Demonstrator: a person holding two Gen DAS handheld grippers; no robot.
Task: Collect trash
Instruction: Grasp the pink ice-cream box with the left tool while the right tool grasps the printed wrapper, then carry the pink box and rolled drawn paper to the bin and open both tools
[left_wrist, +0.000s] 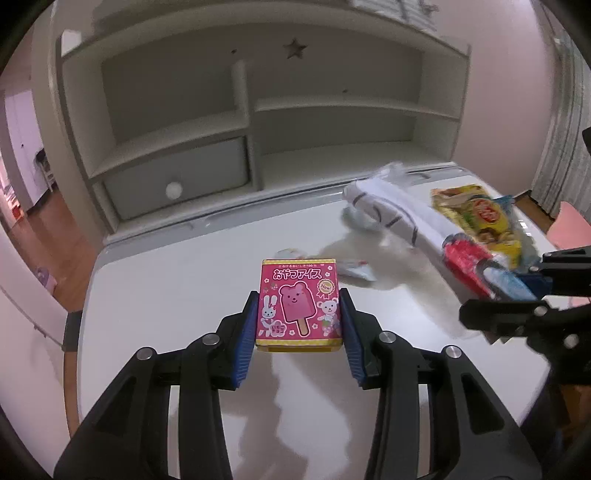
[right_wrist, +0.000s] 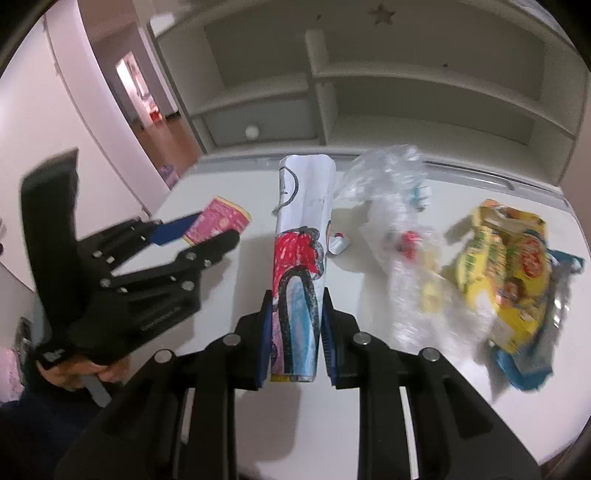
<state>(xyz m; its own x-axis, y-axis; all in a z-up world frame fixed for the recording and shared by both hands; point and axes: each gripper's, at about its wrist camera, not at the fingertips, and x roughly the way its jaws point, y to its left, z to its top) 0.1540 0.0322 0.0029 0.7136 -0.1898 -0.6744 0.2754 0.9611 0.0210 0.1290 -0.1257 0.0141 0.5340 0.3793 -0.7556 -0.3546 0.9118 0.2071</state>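
My left gripper (left_wrist: 298, 303) is shut on a pink ice-cream box (left_wrist: 297, 303) with a bear lolly printed on it, held above the white desk (left_wrist: 184, 295). My right gripper (right_wrist: 294, 317) is shut on a rolled paper drawing (right_wrist: 301, 236) coloured red, blue and black, also lifted off the desk. In the right wrist view the left gripper (right_wrist: 207, 230) appears at the left with the pink box (right_wrist: 221, 221) in it. In the left wrist view the right gripper (left_wrist: 524, 291) comes in from the right with the roll (left_wrist: 406, 218).
A crumpled clear plastic bag (right_wrist: 391, 206), a yellow snack wrapper (right_wrist: 506, 266) over a blue one and a small white wrapper (right_wrist: 338, 242) lie on the desk. A white shelf unit (left_wrist: 251, 122) with a drawer stands behind. A hand (right_wrist: 81, 373) holds the left gripper.
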